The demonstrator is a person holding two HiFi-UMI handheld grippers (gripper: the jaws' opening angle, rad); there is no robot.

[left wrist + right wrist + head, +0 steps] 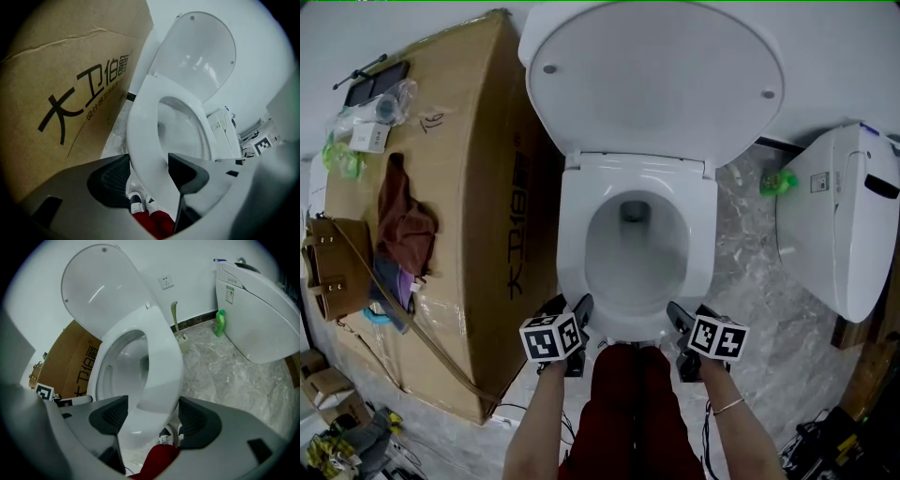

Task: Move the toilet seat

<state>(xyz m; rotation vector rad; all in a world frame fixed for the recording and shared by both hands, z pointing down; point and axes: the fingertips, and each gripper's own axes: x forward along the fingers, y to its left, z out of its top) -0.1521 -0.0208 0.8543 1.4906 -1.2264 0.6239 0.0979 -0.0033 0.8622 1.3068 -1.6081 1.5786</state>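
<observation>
The white toilet (581, 281) stands with its lid (652, 75) raised and the toilet seat (636, 178) lying down on the bowl. My left gripper (578, 317) is at the front left of the seat. Its jaws stand wide with the seat's rim (145, 154) between the pads, not clamped. My right gripper (677, 321) is at the front right and straddles the seat's rim (154, 390) the same way. That rim nearly fills the gap, and I see no firm squeeze. My red trousers (628, 412) and shoes (140, 202) show below.
A large cardboard box (478, 187) lies close on the toilet's left, with a brown bag (337, 267) and clothes on it. A second white toilet (839, 220) lies on the marble floor at the right, beside a green bottle (219, 323). A toilet brush (177, 329) stands by the wall.
</observation>
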